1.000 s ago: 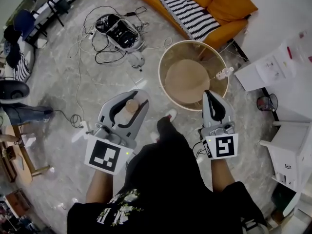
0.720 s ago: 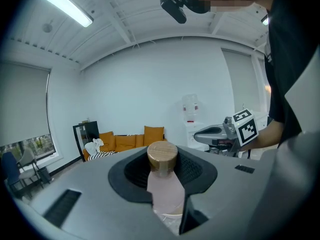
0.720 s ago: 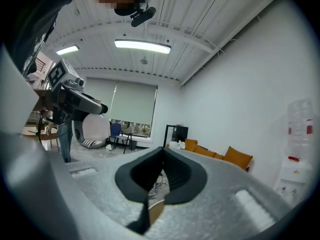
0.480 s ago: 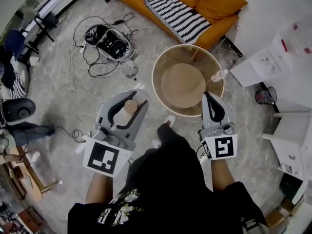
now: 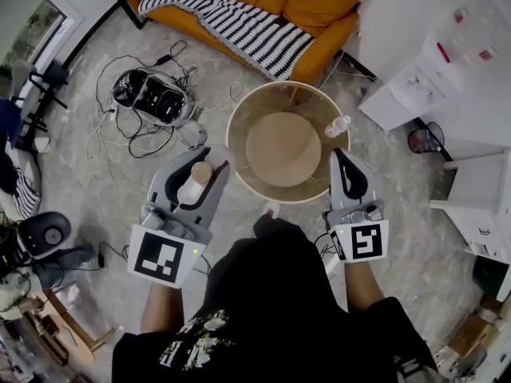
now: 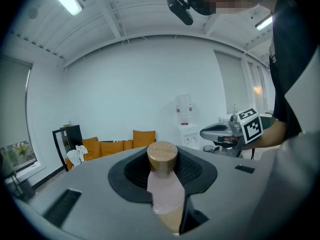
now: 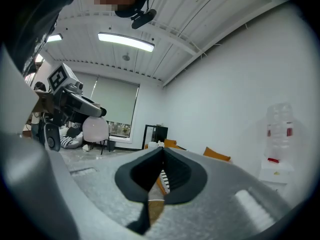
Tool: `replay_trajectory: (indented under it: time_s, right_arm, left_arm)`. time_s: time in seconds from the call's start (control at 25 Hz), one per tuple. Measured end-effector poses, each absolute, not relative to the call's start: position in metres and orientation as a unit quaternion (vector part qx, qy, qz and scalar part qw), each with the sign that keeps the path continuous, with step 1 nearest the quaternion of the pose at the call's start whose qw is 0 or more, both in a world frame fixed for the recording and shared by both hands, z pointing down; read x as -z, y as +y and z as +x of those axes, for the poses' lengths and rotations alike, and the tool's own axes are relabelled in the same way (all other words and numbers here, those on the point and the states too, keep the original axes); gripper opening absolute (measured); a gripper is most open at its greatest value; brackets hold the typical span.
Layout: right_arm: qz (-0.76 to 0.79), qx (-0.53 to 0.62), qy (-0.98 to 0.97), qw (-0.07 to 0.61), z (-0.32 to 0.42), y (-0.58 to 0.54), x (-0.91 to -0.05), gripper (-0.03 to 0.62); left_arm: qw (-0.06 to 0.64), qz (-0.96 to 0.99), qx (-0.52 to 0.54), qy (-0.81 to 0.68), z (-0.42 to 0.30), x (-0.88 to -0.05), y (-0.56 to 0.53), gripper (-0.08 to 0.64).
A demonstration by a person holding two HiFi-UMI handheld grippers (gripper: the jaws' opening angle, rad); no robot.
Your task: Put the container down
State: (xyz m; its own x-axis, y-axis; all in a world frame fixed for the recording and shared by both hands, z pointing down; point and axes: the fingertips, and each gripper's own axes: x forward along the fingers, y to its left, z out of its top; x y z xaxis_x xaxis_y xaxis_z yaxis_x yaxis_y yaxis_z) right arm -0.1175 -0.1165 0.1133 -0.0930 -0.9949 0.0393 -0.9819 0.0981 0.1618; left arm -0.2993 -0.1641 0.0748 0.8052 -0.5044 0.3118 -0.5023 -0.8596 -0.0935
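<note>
A small pink container (image 5: 192,187) with a round wooden lid (image 6: 162,156) sits upright between the jaws of my left gripper (image 5: 211,159), which is shut on it. I hold it in the air over the floor, just left of the round wooden table (image 5: 236,112). The left gripper view shows the container's body (image 6: 165,191) wedged between the black pads. My right gripper (image 5: 345,156) hovers at the table's right rim with its jaws shut and nothing between them (image 7: 162,153).
A small clear bottle (image 5: 337,126) stands on the table's right edge. An orange sofa with a striped blanket (image 5: 239,24) lies beyond. Cables and a black device (image 5: 150,98) lie on the floor at left. White cabinets (image 5: 419,86) stand at right.
The view has shifted: the table, sofa and floor cables have slid left and down, so the table now lies closer between the grippers. Both grippers keep their hold and pose.
</note>
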Motion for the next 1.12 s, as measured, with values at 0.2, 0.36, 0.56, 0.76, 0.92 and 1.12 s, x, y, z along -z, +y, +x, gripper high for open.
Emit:
replay_trajectory:
  time_s: [0.2, 0.36, 0.56, 0.76, 0.92, 1.12]
  right_arm:
    - [0.686, 0.059, -0.722, 0.068, -0.082, -0.129, -0.112, -0.005]
    - [0.700, 0.067, -0.708, 0.064, -0.065, -0.132, -0.101, -0.005]
    - [0.726, 0.066, -0.682, 0.064, -0.038, -0.138, -0.091, -0.005]
    - [0.757, 0.057, -0.648, 0.062, -0.013, -0.146, -0.089, -0.005]
    - [0.778, 0.051, -0.622, 0.062, -0.006, -0.154, -0.089, -0.005]
    - [0.807, 0.046, -0.585, 0.063, -0.001, -0.164, -0.084, -0.005]
  left_arm:
    - [0.015, -0.957, 0.161, 0.240, -0.259, -0.077, -0.182, 0.132]
    - [0.014, -0.963, 0.160, 0.218, -0.235, -0.077, -0.194, 0.132]
    - [0.024, -0.971, 0.156, 0.180, -0.198, -0.069, -0.214, 0.132]
    - [0.037, -0.978, 0.161, 0.127, -0.159, -0.067, -0.234, 0.132]
    - [0.043, -0.982, 0.163, 0.083, -0.137, -0.066, -0.247, 0.132]
    - [0.049, -0.985, 0.163, 0.031, -0.120, -0.063, -0.264, 0.132]
